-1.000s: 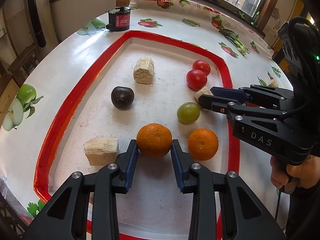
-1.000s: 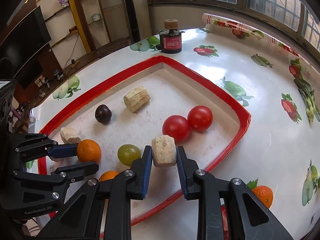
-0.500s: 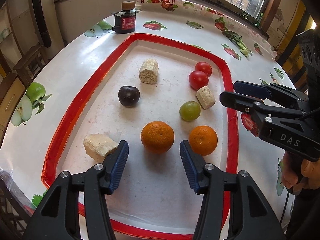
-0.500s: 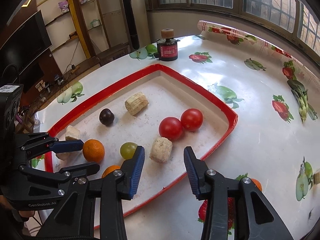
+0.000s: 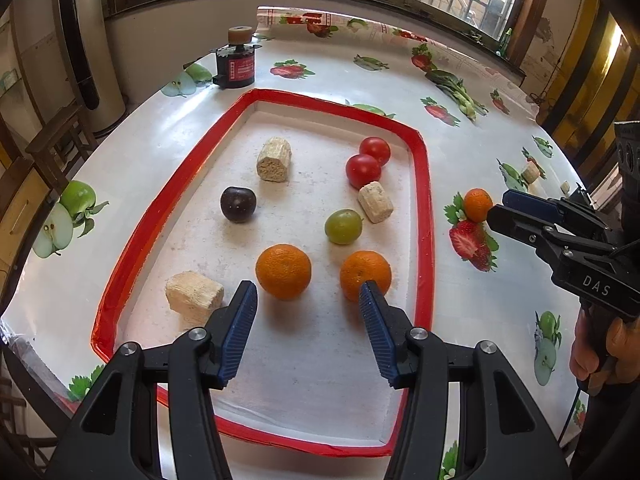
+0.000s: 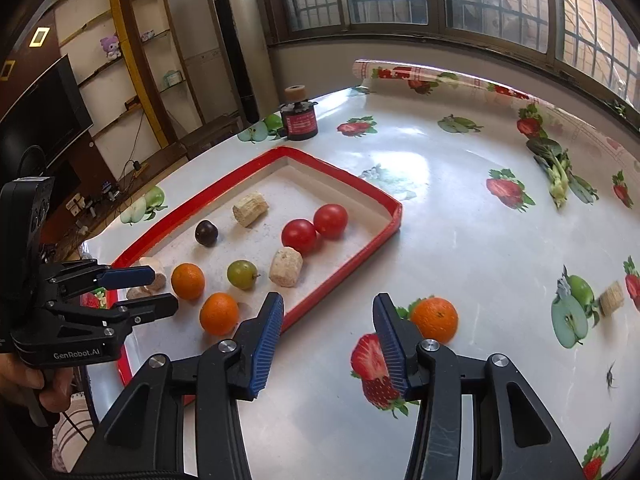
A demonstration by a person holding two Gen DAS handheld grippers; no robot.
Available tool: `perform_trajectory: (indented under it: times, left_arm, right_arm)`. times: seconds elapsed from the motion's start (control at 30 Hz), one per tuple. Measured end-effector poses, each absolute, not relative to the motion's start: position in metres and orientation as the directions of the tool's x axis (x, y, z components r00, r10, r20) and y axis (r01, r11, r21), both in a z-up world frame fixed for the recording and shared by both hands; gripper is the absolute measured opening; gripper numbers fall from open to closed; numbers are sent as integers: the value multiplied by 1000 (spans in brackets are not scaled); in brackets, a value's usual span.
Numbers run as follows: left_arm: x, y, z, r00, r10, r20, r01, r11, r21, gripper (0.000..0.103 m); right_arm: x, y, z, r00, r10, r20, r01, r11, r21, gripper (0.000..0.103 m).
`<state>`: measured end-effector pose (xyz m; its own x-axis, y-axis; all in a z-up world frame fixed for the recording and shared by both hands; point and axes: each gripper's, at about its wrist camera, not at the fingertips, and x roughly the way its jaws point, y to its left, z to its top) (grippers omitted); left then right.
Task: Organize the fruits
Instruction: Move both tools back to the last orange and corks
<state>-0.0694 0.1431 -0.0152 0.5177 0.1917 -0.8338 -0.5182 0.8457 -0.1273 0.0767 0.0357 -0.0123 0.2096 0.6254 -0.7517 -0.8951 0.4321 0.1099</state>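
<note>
A red-rimmed tray [image 5: 424,200] holds two oranges [image 5: 283,271] [image 5: 365,274], a green fruit [image 5: 343,226], two tomatoes [image 5: 363,171], a dark plum [image 5: 238,204] and three beige chunks [image 5: 375,203]. My left gripper [image 5: 307,286] hangs open above the tray's near end, just short of the left orange, holding nothing. My right gripper [image 6: 328,298] is open and empty over the tablecloth, just outside the tray's right rim [image 6: 340,276]. A third orange [image 6: 434,319] lies on the table beside its right finger. A further beige chunk [image 6: 612,298] lies far right.
A black jar with a red label [image 5: 235,65] stands beyond the tray's far corner. The round table's cloth is printed with flat fruit pictures. A hand [image 5: 600,344] grips the right tool. Wooden chairs [image 5: 56,148] stand off the table's left edge.
The left jaws let go of the orange and drew back upward. The right jaws released the beige chunk in the tray and swung right, out past the tray's rim.
</note>
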Motion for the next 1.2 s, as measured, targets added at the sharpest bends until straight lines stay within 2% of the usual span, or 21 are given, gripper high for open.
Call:
perform_trajectory:
  times: [0.57, 1.2]
  left_arm:
    - [-36, 89, -1, 557, 125, -821, -401, 906, -133, 52]
    - [34, 37, -6, 547, 10, -837, -261, 952, -159, 52]
  right_arm:
    - [113, -53, -14, 312, 575, -756, -812, 575, 102, 49]
    - [173, -111, -28, 390, 492, -778, -705, 703, 91, 51]
